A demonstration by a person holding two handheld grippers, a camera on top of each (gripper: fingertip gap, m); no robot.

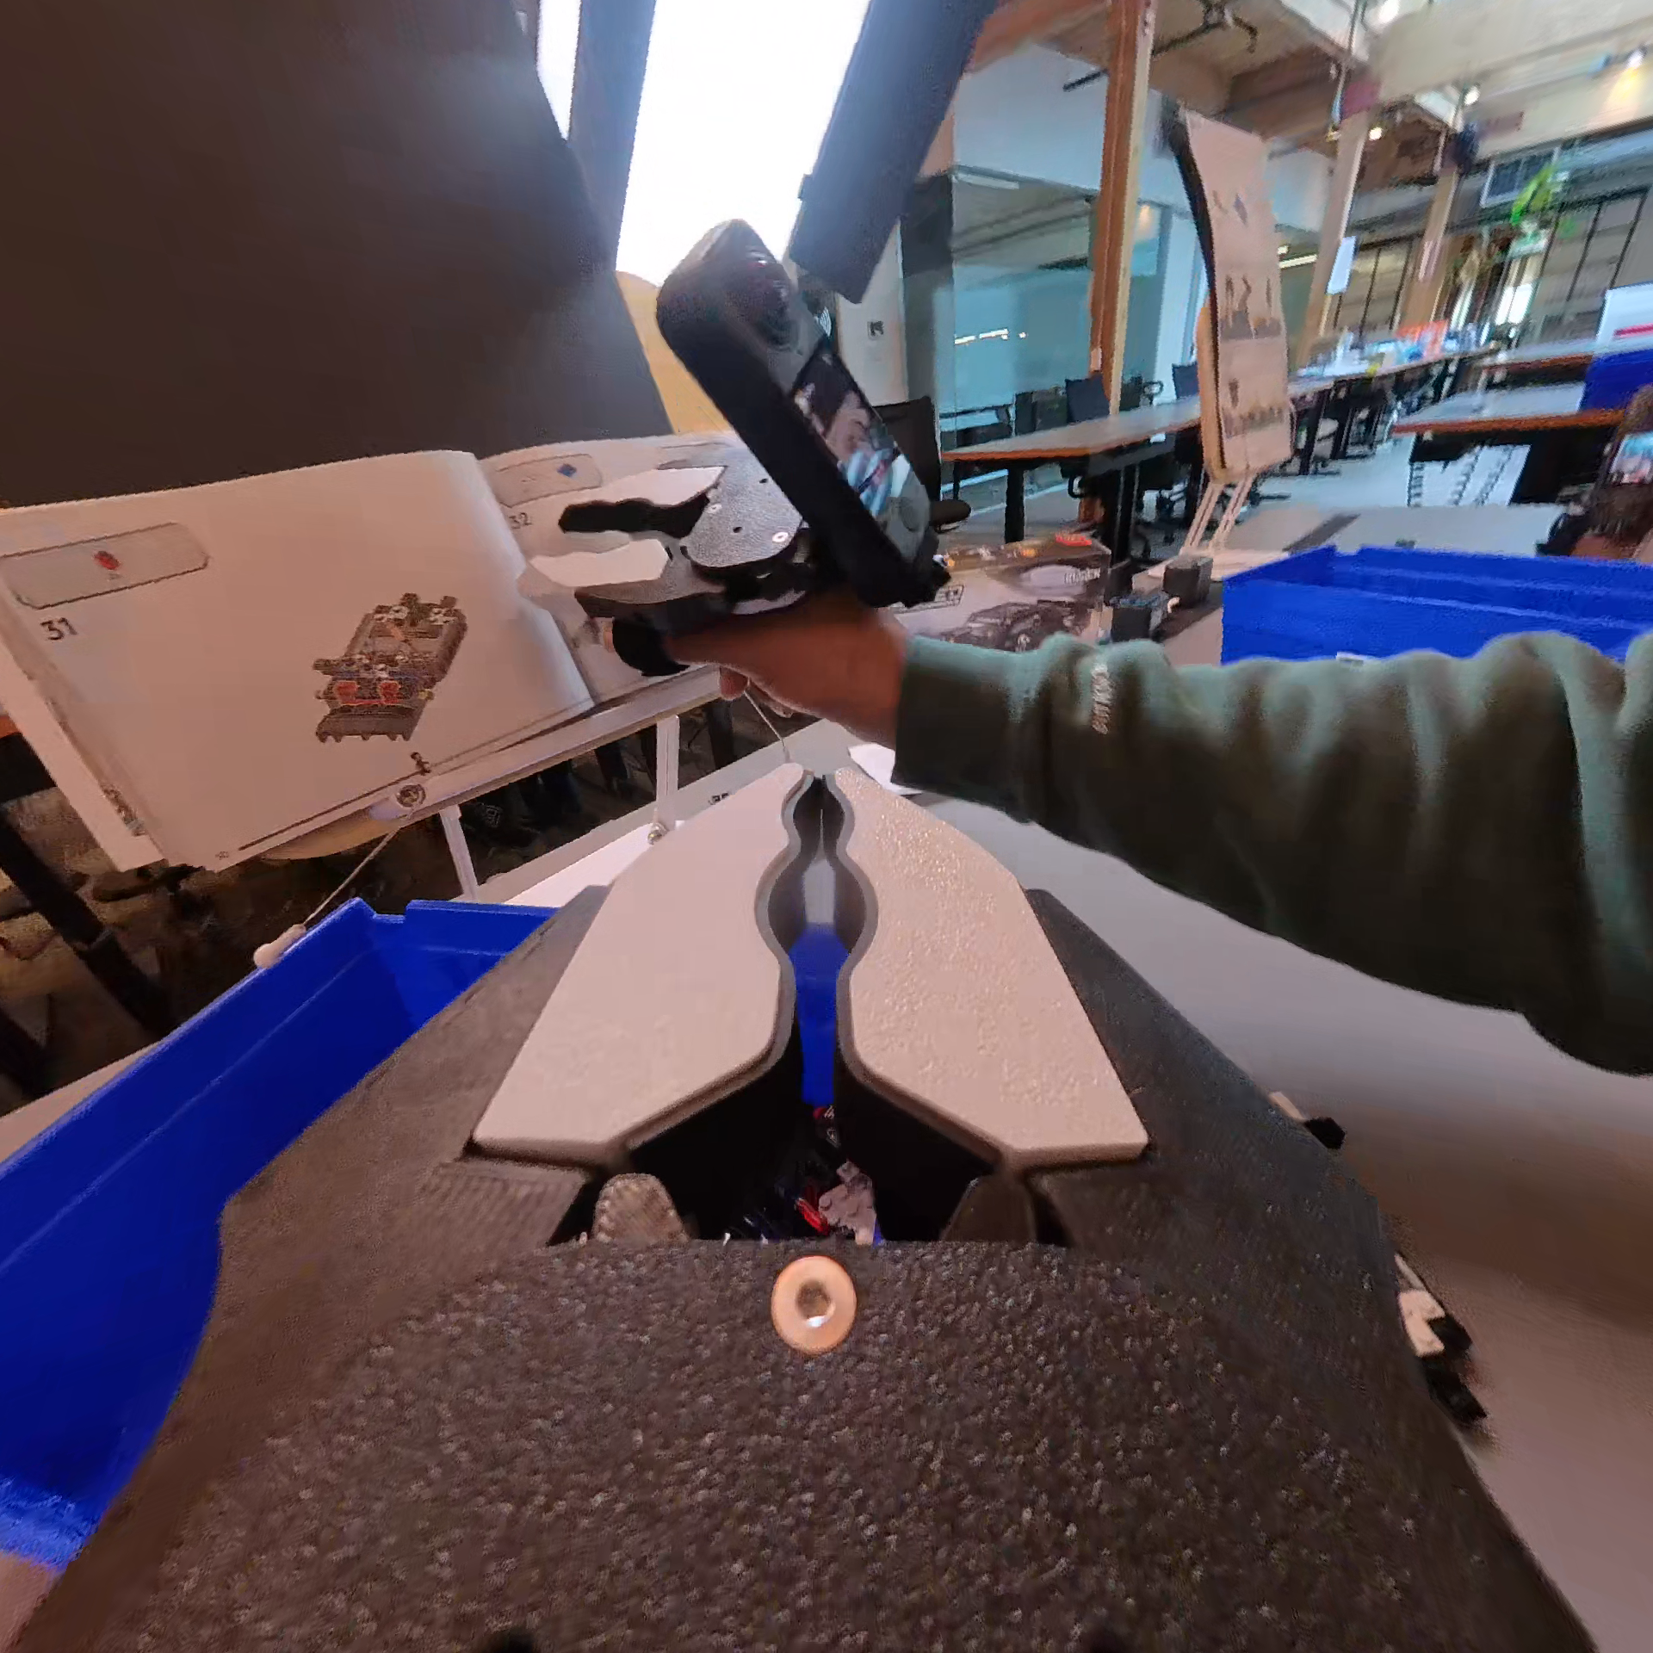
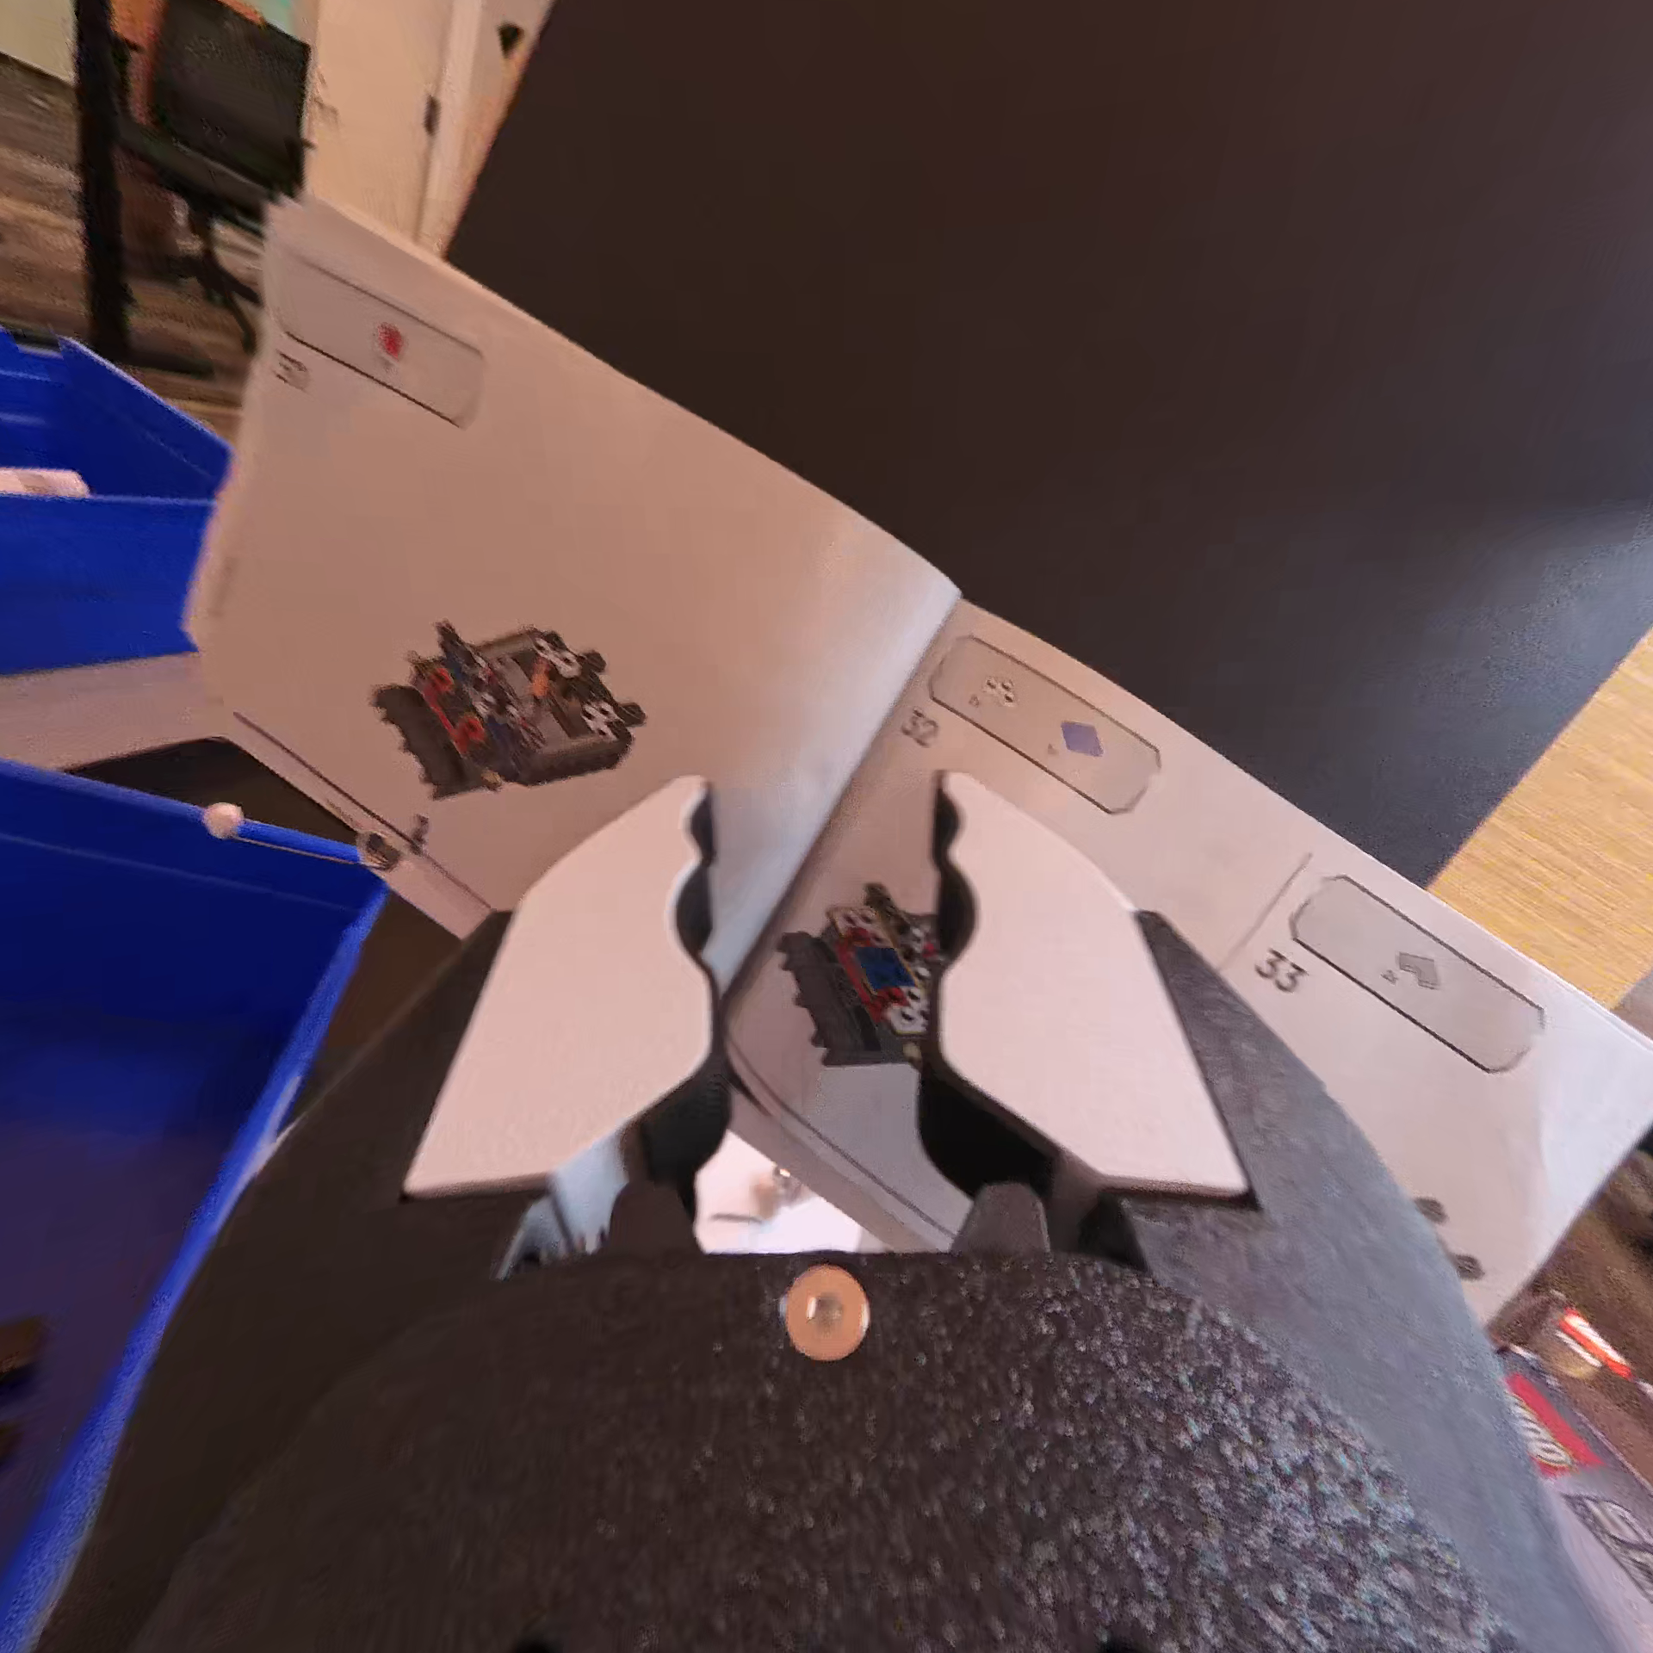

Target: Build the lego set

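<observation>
Holding: nothing seen in either gripper.
Left gripper [image 1: 818, 792]: fingers pressed together, above blue bin [image 1: 179, 1073].
Right gripper [image 2: 823, 805]: fingers spread apart, tips before open instruction booklet [image 2: 581, 555].
Booklet: propped on white stand [image 1: 537, 742] beside bin.

open instruction booklet [image 2: 572, 572] propped tilted on white stand [image 1: 537, 742], pages show brick-model drawings. blue bin [image 1: 179, 1073] just below booklet, small parts inside, too dark to tell. second blue bin [image 1: 1431, 599] far right on table [image 1: 1207, 939]. printed box [image 1: 1029, 590] behind. long tables [image 1: 1118, 434], dark chairs in background.
</observation>
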